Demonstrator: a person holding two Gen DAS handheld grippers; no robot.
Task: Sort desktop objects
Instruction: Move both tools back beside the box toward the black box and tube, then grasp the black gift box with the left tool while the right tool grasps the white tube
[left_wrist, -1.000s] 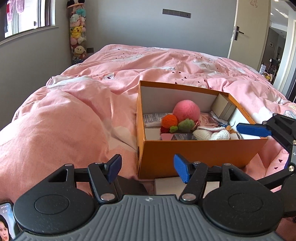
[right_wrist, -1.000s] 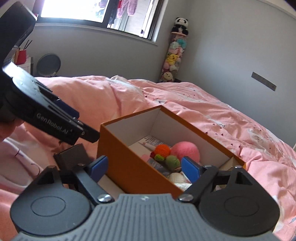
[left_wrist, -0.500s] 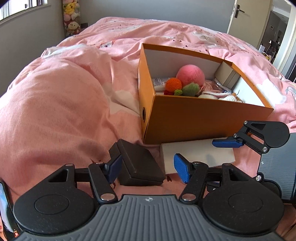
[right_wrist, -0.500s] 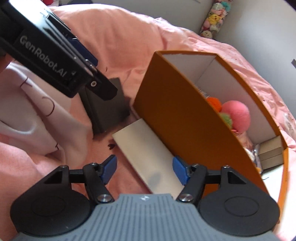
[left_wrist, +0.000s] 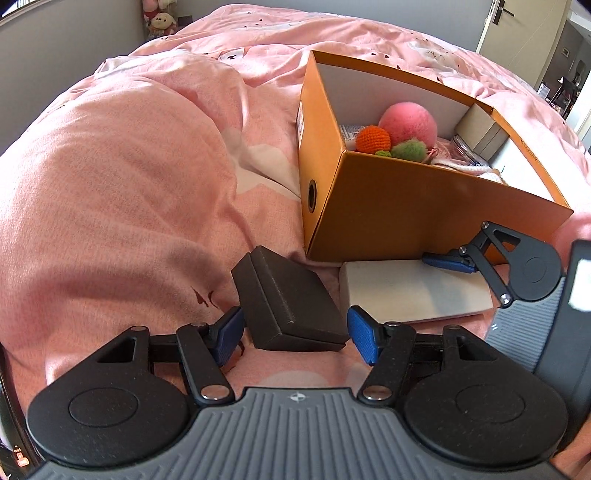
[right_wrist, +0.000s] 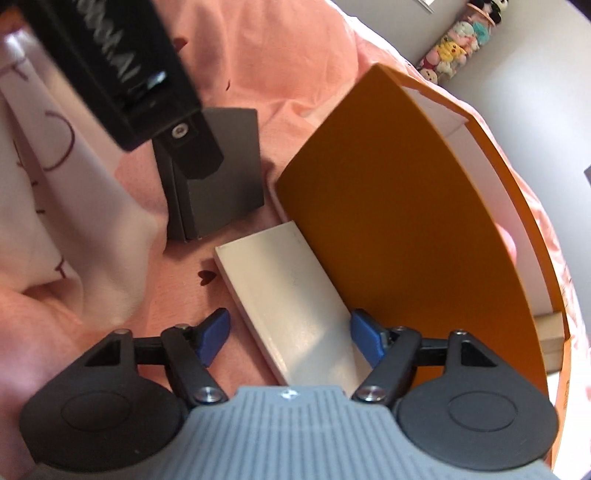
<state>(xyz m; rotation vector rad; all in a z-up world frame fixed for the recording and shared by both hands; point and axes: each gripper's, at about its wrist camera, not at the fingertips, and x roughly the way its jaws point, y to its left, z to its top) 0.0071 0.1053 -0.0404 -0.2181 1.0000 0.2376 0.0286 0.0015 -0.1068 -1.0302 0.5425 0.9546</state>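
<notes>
Straddling the dark box (left_wrist: 288, 306), the left gripper (left_wrist: 295, 332) has its blue pads set wide on either side of the near corner, and neither pad presses on it, so nothing is gripped yet. That box lies tilted on the pink quilt (left_wrist: 122, 177), just ahead of the left tool and a little apart from the orange box (left_wrist: 406, 210) beyond it.

The right gripper (right_wrist: 290, 336) hangs over the near end of the flat white box (right_wrist: 291, 295), which lies along the foot of the orange box's long side, touching or nearly touching it. Its jaws are opening; the white box sits between them, with the left pad clear of its edge and the right pad close by its other edge, no squeeze visible.

Both small boxes look like stiff card, light and unlikely to crush under a moderate pinch. The dark one has a seam running round it, probably a lid, so a hold across the two long side walls, low enough to catch base and lid together, seems safest. The white one is thin and smooth, likely a bit slippery; taking it across its narrow width near the end, pads flat on the edges, should work, though the soft quilt gives little support beneath it.

Inside the orange box sit a pink ball (left_wrist: 408, 123), an orange knitted ball (left_wrist: 373, 138) and other small things.
</notes>
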